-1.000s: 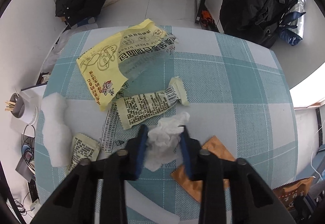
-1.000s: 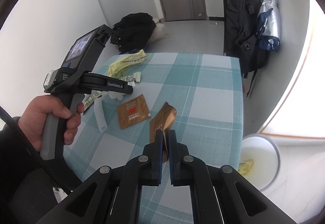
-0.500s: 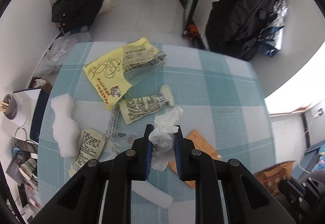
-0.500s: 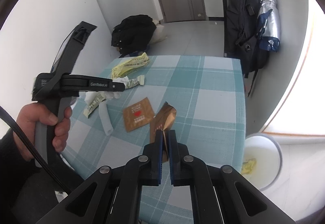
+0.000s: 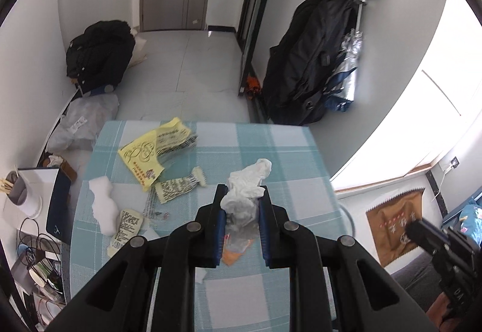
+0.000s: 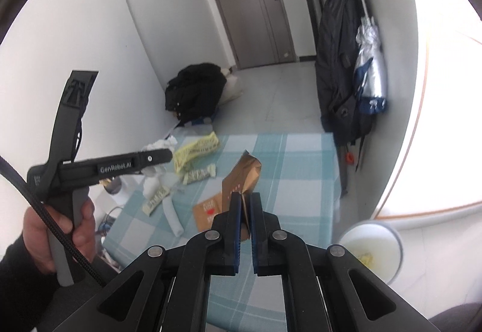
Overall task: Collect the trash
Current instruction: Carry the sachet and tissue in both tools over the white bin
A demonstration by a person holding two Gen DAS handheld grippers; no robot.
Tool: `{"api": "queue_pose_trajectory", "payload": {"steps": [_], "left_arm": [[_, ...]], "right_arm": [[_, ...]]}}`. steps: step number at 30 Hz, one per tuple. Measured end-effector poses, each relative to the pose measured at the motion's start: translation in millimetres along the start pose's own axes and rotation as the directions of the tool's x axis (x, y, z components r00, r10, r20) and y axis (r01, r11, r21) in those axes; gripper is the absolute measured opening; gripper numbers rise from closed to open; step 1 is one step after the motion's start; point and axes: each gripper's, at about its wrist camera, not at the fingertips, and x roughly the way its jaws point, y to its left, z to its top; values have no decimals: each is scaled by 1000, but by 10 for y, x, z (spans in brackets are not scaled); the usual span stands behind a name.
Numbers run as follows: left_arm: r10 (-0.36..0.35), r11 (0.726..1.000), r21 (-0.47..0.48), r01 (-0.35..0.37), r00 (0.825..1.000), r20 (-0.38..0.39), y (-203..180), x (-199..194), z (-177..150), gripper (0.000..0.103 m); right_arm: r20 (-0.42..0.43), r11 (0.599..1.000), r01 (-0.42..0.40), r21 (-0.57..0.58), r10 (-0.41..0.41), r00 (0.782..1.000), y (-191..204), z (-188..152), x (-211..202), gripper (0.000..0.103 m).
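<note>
My left gripper (image 5: 241,196) is shut on a crumpled white tissue (image 5: 247,181), held up above the checked teal table (image 5: 286,151). In the right wrist view, that left gripper (image 6: 167,155) hangs high at the left, in a person's hand. My right gripper (image 6: 245,200) is shut on a brown foil wrapper (image 6: 242,174), also lifted off the table; the same wrapper (image 5: 394,222) shows at the right of the left wrist view. On the table lie a yellow bag (image 5: 147,151), a small printed wrapper (image 5: 177,189) and an orange-brown sachet (image 6: 208,211).
A white bin (image 6: 373,244) with a yellow scrap inside stands on the floor right of the table. White foam pieces (image 5: 102,202) lie near the table's left edge. Black bags (image 5: 310,61) hang beyond the far right corner; a cluttered shelf (image 5: 33,205) sits left.
Both grippers have risen off the table, the left with the tissue and the right with the brown wrapper. The left jaws closed tighter on the tissue.
</note>
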Motion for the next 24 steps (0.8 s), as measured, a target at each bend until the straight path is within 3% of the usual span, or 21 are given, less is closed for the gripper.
{"api": "queue_pose_trajectory", "payload": {"steps": [5,13,18,20,24], "left_arm": [[-60,997,47,57,997,56,-390,-170,111,15],[-173,978,130,164,983,56,-1033,-156,263,15],[-232,956,181,229,973,-6,-1481,100,293,15],[-285,936,199,292,957,-61,-1669,248,253,15],[-313,917,199,345,934,-173,-1978,684,183,15]], "right_arm": [[79,999,26,21,-27,996,-211,228,-411,5],[158,987,120,103,-136,978,-829,517,-1058,5],[142,960,182,212,-215,966,-1371,462,-1251,5],[123,943,215,254,-252,960,-1595,372,-1252,5],[57,912,258,319,-291,955,-1975,132,-1137,5]]}}
